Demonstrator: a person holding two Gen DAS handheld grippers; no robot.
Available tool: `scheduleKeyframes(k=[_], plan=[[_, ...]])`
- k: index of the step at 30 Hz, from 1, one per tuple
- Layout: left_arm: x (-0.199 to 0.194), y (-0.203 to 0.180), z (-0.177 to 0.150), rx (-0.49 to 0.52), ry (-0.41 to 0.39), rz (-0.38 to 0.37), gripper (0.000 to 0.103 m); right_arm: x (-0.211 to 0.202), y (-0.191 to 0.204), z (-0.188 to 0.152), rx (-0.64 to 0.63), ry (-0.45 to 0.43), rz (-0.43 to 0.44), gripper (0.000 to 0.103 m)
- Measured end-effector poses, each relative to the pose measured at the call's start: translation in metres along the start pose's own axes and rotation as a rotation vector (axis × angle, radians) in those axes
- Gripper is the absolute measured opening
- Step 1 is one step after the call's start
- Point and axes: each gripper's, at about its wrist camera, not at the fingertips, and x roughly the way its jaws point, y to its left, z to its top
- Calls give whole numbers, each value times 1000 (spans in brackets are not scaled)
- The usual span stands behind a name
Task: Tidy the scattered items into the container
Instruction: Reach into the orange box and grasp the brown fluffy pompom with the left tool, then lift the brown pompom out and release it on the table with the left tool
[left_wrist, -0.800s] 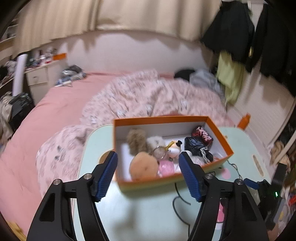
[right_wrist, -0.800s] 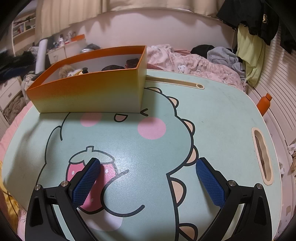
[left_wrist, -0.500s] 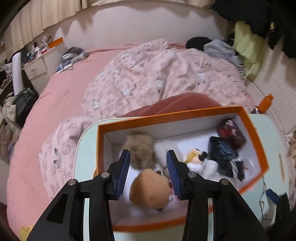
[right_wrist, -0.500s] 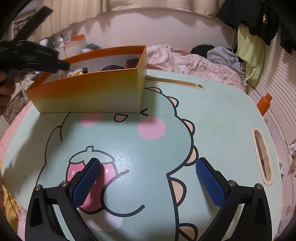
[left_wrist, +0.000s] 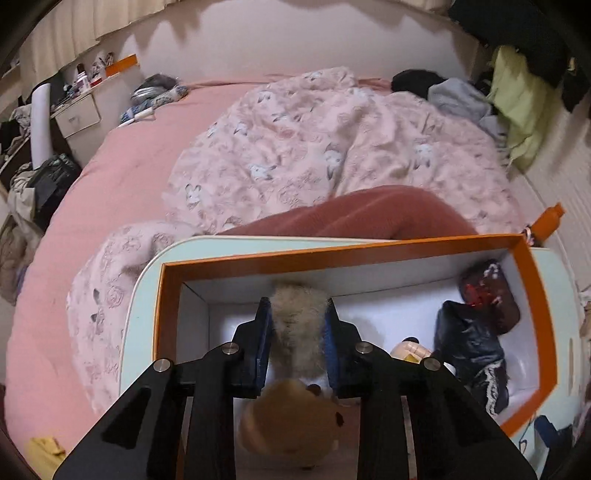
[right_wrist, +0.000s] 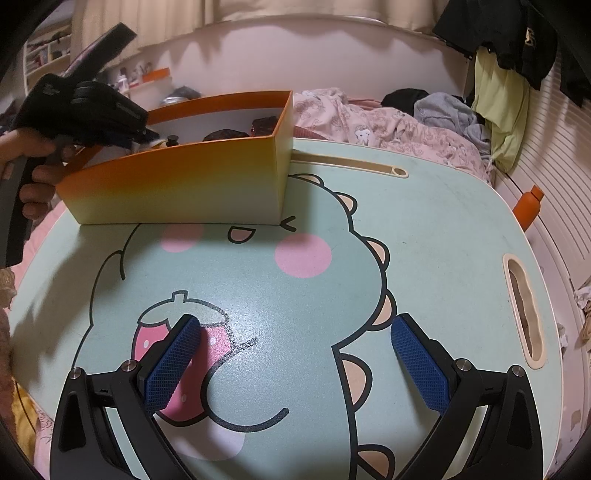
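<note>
The orange box (left_wrist: 168, 295) with white inside stands on the mint cartoon table (right_wrist: 424, 240). My left gripper (left_wrist: 297, 310) reaches down into the box's left end, and its blue pads press on a fluffy beige pompom (left_wrist: 299, 332) from both sides. A round tan plush (left_wrist: 291, 424) lies just below the jaws. A small yellow-white figure (left_wrist: 406, 349), a black bundle (left_wrist: 465, 339) and a dark red pouch (left_wrist: 487, 295) fill the right half. My right gripper (right_wrist: 295, 328) hangs open over the printed table with nothing between its fingers. The right wrist view shows the box (right_wrist: 184, 188) and the left gripper (right_wrist: 92, 114), held by a hand (right_wrist: 33, 147).
A bed with a pink floral quilt (left_wrist: 332, 140) lies beyond the table. An orange bottle (right_wrist: 530, 206) stands off the table's right edge. The table has a slot (right_wrist: 351, 168) behind the box and a handle cut-out (right_wrist: 524, 314) at its right. Clothes hang on the right wall.
My left gripper has moved forward and down into the box, and its jaws have narrowed from wide apart onto the fluffy pompom. The right gripper has kept still.
</note>
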Motion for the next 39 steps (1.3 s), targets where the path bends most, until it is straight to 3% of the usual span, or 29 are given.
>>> scheduleKeyframes(k=[5,10,13,16,18,21,23,26,29,31,33,39], plan=[[-46,6,-10,0,-111,-128,25,-1,0,0,1,0,0,103],[-121,7,-46,18,-223,-348,25,-1,0,0,1,0,0,103],[-139,4,-84,63,-201,-513,25,-1,0,0,2,0,-1,103],[-125,-4,-125,66,-116,-628,25,-1,0,0,1,0,-1,103],[-108,-15,-147,89,-74,-612,25,-1,0,0,2,0,-1,103],[-82,-31,-159,123,-51,-530,26,-1,1,1,2,0,-1,103],[-73,-28,-163,77,-70,-517,26,-2,1,1,2,-1,-1,103],[-67,-11,-166,-29,-110,-569,29,-2,1,1,3,-1,-2,103],[-69,-4,-167,-28,-140,-500,43,-2,1,0,4,-1,-2,103],[-72,2,-167,-45,-186,-454,60,-2,1,0,4,-1,-2,103],[-77,8,-168,-55,-233,-425,70,-2,1,0,4,-2,-2,103],[-82,16,-168,-54,-266,-375,70,-3,1,1,5,-2,-2,103]])
